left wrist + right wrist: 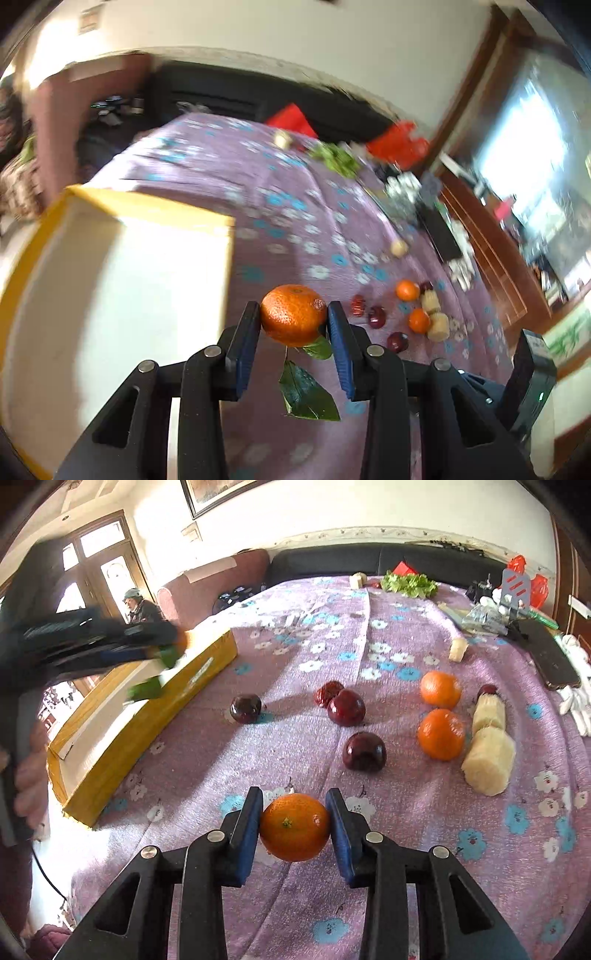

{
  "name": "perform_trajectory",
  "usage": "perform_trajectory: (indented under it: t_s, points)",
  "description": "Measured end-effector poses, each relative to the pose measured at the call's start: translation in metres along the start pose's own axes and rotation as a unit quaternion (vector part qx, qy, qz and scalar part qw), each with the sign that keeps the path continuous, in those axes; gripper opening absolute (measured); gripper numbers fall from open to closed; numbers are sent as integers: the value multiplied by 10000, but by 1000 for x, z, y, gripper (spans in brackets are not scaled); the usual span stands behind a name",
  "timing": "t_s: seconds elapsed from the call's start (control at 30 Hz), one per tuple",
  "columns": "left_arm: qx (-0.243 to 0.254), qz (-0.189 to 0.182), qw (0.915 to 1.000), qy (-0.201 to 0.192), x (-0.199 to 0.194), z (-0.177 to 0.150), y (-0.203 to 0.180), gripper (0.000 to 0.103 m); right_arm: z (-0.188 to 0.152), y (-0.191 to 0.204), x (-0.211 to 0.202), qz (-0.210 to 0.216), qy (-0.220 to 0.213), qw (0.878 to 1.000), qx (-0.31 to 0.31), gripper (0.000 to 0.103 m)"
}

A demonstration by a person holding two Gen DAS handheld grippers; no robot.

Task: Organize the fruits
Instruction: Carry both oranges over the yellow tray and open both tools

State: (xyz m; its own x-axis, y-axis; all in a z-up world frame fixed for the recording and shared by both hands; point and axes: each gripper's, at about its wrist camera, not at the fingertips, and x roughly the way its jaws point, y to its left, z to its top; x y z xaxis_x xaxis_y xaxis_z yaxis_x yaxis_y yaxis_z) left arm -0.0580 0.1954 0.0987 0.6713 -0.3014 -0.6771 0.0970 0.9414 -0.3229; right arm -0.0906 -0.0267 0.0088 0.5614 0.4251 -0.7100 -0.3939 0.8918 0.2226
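My left gripper is shut on a leafy orange with green leaves hanging under it, held in the air beside the yellow-rimmed box. My right gripper is shut on a plain orange just above the purple flowered cloth. Two more oranges, dark red plums and pale sugarcane pieces lie on the cloth ahead. The left gripper shows blurred over the box in the right wrist view.
The yellow box stands at the table's left edge. Lettuce, a pale chunk, a phone and clutter lie at the back right. A black sofa runs behind the table.
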Motion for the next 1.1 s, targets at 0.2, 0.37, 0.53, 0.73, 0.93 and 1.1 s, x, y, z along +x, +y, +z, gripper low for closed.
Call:
perform_trajectory:
  t_s: [0.2, 0.37, 0.53, 0.73, 0.93, 1.1]
  points:
    - [-301, 887, 9946, -451, -66, -21, 63, 36, 23, 47, -29, 391, -206, 9986, -274, 39]
    - [-612, 1703, 9823, -479, -84, -38, 115, 36, 49, 107, -12, 1034, -31, 9928, -611, 39]
    - [-914, 2075, 9734, -320, -82, -48, 151, 36, 62, 174, 34, 1431, 370, 9844, -960, 39]
    - [-896, 2160, 9718, -301, -81, -52, 162, 37, 46, 231, 93, 1466, 978, 9748, -1365, 40]
    - [-1040, 2067, 9719, -425, -92, -59, 172, 44, 33, 253, 121, 1280, 1141, 9726, -1572, 41]
    - [-1069, 2060, 9676, -998, -127, -56, 165, 66, 37, 250, 104, 1295, 927, 9743, -1595, 51]
